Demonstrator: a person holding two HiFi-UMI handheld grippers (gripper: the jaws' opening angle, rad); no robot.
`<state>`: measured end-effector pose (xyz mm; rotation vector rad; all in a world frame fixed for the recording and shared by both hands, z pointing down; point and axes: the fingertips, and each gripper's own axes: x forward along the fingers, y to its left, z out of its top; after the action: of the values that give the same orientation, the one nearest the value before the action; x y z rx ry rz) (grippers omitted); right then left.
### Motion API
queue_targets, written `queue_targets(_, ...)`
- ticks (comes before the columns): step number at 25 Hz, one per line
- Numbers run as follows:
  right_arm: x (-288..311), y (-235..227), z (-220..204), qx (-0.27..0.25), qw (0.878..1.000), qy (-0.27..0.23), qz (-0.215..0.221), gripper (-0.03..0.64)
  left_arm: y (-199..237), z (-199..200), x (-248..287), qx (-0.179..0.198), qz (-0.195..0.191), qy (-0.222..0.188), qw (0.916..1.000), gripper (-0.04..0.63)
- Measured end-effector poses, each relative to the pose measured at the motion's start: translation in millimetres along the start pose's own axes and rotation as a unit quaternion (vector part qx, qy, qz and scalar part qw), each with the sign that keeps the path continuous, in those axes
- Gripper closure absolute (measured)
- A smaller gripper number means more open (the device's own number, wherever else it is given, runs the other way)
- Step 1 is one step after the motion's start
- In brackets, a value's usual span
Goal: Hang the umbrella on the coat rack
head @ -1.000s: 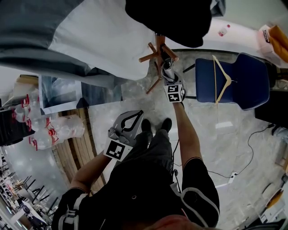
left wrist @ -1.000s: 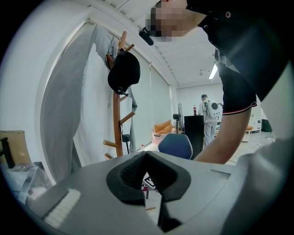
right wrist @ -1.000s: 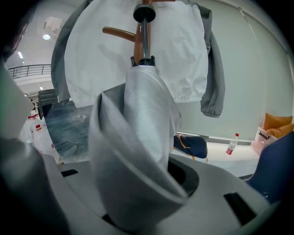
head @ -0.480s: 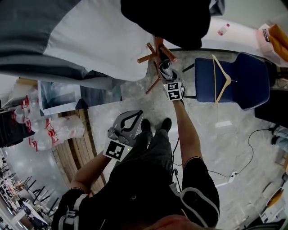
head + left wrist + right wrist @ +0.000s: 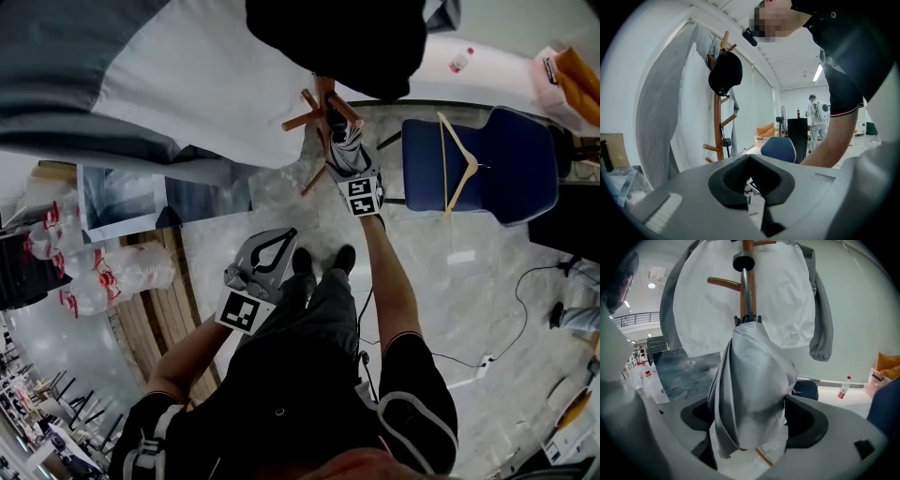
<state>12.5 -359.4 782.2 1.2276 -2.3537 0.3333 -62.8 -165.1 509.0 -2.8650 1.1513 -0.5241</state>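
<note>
The right gripper [image 5: 752,423], whose jaws have just been opening, stands spread around the folded grey umbrella [image 5: 752,376]; we see its left pad clear of the cloth. The umbrella's dark handle [image 5: 743,262] lies against the post of the coat rack [image 5: 724,283], near a wooden peg. The left gripper [image 5: 750,164], well apart from the rack, has its jaws pressed together on nothing.

left hand-held gripper [image 5: 287,238] closed | right hand-held gripper [image 5: 348,170] just opened, umbrella [image 5: 751,380] between

Hanging jacket [image 5: 787,296], rack pegs [image 5: 724,283] crowd umbrella [image 5: 754,380] top.
</note>
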Motion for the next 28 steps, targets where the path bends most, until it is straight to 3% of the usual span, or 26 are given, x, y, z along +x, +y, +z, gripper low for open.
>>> queue_targets(5, -19.7, -3.3, 9.5, 0.0, 1.0, -0.014, -0.024, 0.141, -0.3, 3.8, -0.8, -0.007, 0.001, -0.006, 1.0, 0.594)
queue_targets(13, -51.5, 1.7, 26.7, -0.002, 0.999, -0.035, -0.016, 0.153, -0.7, 9.9, -0.9, 0.007, -0.001, -0.01, 0.9999, 0.594)
queue_targets(20, -78.2, 7.2, 45.1, 0.003, 0.998, -0.059, -0.006, 0.211, 0.7, 16.8, -3.3, 0.011, 0.004, -0.021, 0.9997, 0.594)
queue_targets(28, -119.6, 8.9, 79.8, 0.013, 0.996, -0.09, -0.006, 0.336, 7.7, 25.1, -8.8, 0.002, 0.016, -0.034, 0.9993, 0.594)
